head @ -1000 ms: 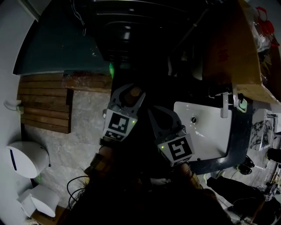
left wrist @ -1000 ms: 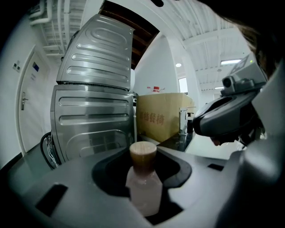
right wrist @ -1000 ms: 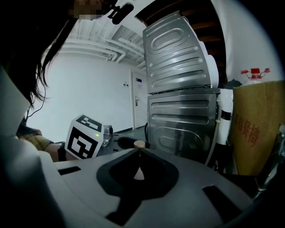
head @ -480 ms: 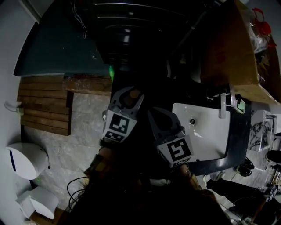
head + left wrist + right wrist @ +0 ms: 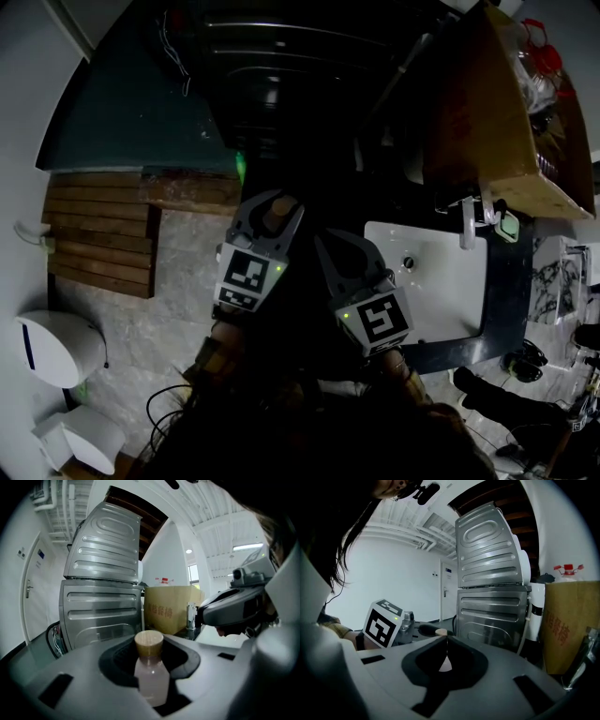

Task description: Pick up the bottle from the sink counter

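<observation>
Bottle (image 5: 151,674): held in the left gripper (image 5: 270,208). The jaws have just been closing and the bottle is between them, with a jaw against each side of the pale pink body. The long axis is upright, with the tan cap (image 5: 149,643) on top and the body running down through the gap. No tilt can be made out.

Place, relative to the sink (image 5: 441,281): in the head view the bottle is to the sink's left, beyond the right gripper (image 5: 345,246), clear of the basin and not over the counter. The tap (image 5: 466,225) is on the sink's far edge. The cardboard box (image 5: 478,112) is beyond the sink, and the metal appliance (image 5: 101,592) is left of the box.

Right gripper: its jaws are brought together, tips meeting, with nothing between them. It sits between the bottle and the sink.

View differences:
- The head view shows only the cap, seen from above in the jaw opening; the body is hidden.
- The left gripper view shows the body, its colour and its upright stance, but hardly any of the sink.
- The right gripper view shows the left gripper's marker cube (image 5: 383,623) from the side, and just the cap's edge past its own closed tips.
</observation>
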`<state>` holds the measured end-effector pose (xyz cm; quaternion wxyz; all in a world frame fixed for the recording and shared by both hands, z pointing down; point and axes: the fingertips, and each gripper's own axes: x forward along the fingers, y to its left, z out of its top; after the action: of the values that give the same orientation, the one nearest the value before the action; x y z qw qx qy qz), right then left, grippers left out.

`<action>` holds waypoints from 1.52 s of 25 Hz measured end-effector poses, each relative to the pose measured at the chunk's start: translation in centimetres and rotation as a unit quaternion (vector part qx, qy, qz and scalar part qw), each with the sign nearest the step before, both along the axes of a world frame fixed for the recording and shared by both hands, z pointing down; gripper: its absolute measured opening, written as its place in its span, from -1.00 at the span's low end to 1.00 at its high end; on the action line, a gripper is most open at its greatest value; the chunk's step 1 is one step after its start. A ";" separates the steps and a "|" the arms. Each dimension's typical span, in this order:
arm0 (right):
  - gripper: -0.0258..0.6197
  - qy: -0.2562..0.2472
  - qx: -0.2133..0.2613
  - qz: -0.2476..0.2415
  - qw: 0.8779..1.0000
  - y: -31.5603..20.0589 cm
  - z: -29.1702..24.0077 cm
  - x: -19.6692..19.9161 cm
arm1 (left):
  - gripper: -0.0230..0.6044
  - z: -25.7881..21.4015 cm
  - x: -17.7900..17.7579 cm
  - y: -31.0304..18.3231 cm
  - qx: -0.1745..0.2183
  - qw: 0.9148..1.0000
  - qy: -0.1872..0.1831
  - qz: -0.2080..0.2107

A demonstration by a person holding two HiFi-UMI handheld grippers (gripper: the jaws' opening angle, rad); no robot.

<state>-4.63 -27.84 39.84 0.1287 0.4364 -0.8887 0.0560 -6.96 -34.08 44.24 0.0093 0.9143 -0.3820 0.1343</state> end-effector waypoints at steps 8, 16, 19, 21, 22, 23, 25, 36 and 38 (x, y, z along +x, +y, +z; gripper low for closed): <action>-0.87 -0.001 0.037 -0.003 0.999 2.2 -3.1 0.0 | -0.51 -4.0 0.0 3.0 0.027 1.000 0.005 0.005; -0.87 -0.014 0.063 0.003 0.998 4.6 -5.9 0.6 | -0.51 -7.4 0.7 7.2 0.041 0.999 0.003 0.028; -0.87 -0.018 0.076 0.006 0.997 5.3 -6.9 0.9 | -0.51 -8.5 1.0 8.9 0.042 0.998 0.009 0.038; -0.87 -0.021 0.087 0.009 0.996 5.7 -7.5 1.3 | -0.51 -9.2 1.2 10.0 0.043 0.998 0.015 0.044; -0.87 -0.022 0.092 0.010 0.995 6.0 -7.7 1.5 | -0.51 -9.6 1.3 10.5 0.045 0.998 0.016 0.046; -0.87 -0.024 0.096 0.011 0.995 6.2 -8.0 1.6 | -0.51 -9.9 1.3 11.0 0.047 0.998 0.016 0.048; -0.87 -0.029 0.103 0.012 0.994 6.7 -8.5 1.8 | -0.51 -10.6 1.4 12.0 0.051 0.997 0.014 0.053; -0.87 -0.038 0.125 0.019 0.991 9.0 -9.9 3.1 | -0.51 -13.0 1.2 16.3 0.080 0.995 0.032 0.053; -0.87 -0.039 0.129 0.021 0.991 9.2 -10.2 3.3 | -0.51 -13.3 1.1 16.7 0.086 0.994 0.035 0.052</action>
<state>-1.30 -18.61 29.62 0.0354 0.4651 -0.8837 -0.0394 -5.87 -17.40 30.92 -0.0626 0.9345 -0.3436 0.0691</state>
